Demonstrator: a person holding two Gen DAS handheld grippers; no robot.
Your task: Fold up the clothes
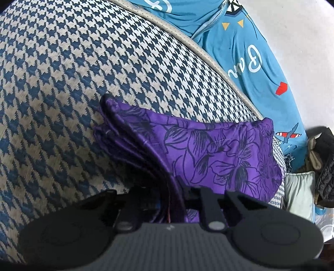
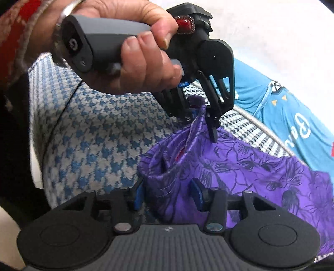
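Two handheld grippers, two garments, one patterned surface.

One purple floral garment [image 1: 219, 152], folded into several layers, lying on the blue-and-white houndstooth mat [image 1: 83, 83] and lifted at one end. Stacked hem edges visible in the left wrist view, fanned like pages and running down between the fingers of the left gripper [image 1: 167, 200]. Left gripper pinching that bunched edge, jaws drawn close on the cloth; seen again in the right wrist view [image 2: 205, 118] from outside, black fingers clamped on a twisted purple corner, raised above the mat.

Left hand [image 2: 133, 52] wrapped round the grey handle, a ring with a red stone [image 2: 184, 26] on one finger, a metal bangle [image 2: 71, 8] at the wrist, a red patterned sleeve [image 2: 14, 31] behind.

Right gripper [image 2: 169, 196] with blue-padded fingers standing either side of a thick rolled fold of the same purple cloth; pads close to the fabric, one on each flank, but full contact hard to judge, so cannot tell whether clamped or merely straddling.

One blue printed T-shirt [image 1: 240, 52], white script and small yellow triangles on it, spread flat beyond the mat's beige border [image 1: 208, 56], well apart from the purple garment.

At the far right edge of the left wrist view, a dark bundle of things [image 1: 323, 162], too blurred to name.
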